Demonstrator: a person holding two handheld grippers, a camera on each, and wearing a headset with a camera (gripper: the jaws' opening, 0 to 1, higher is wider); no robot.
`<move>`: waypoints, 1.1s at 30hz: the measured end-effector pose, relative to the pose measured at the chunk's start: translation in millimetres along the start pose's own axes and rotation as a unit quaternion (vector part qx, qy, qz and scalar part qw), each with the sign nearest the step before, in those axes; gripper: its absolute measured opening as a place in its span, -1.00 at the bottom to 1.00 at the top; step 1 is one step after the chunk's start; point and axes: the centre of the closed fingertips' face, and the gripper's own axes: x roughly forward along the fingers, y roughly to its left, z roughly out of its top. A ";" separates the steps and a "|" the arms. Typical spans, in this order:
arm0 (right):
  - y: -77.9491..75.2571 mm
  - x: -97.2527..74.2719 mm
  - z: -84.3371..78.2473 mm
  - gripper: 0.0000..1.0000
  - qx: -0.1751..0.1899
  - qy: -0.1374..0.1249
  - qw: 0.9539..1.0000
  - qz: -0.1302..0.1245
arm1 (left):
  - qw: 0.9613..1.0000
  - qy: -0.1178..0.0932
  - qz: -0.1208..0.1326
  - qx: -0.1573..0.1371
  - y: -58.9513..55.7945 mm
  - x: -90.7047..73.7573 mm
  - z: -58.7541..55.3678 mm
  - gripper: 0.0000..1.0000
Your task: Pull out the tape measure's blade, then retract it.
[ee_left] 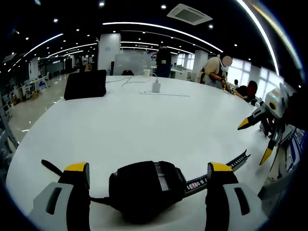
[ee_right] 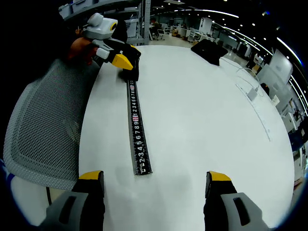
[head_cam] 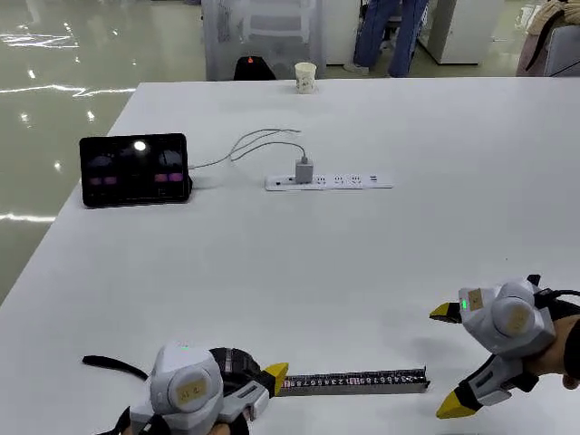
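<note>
On white table (head_cam: 381, 254), blade (head_cam: 353, 382); glossy floor (head_cam: 54, 91)

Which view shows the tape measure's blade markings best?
The right gripper view: the blade lies lengthwise, numerals legible. The head view shows it small; the left gripper view catches a foreshortened stretch beyond the case.

1. We record one surface (head_cam: 408, 136).
2. We count two tools: the left tool (ee_left: 148, 168) and the right tool (head_cam: 448, 360).
3. We count one tape measure (ee_left: 144, 187) with one blade (head_cam: 353, 381).
4. We count one tablet (head_cam: 134, 169), one power strip (head_cam: 329, 181), one charger (head_cam: 304, 169) and one paper cup (head_cam: 306, 77).
</note>
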 end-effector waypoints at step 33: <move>9.3 20.6 -4.1 -0.31 -0.022 0.016 0.999 0.044 | 0.999 -0.024 -0.002 0.040 -1.6 3.7 -3.2 0.95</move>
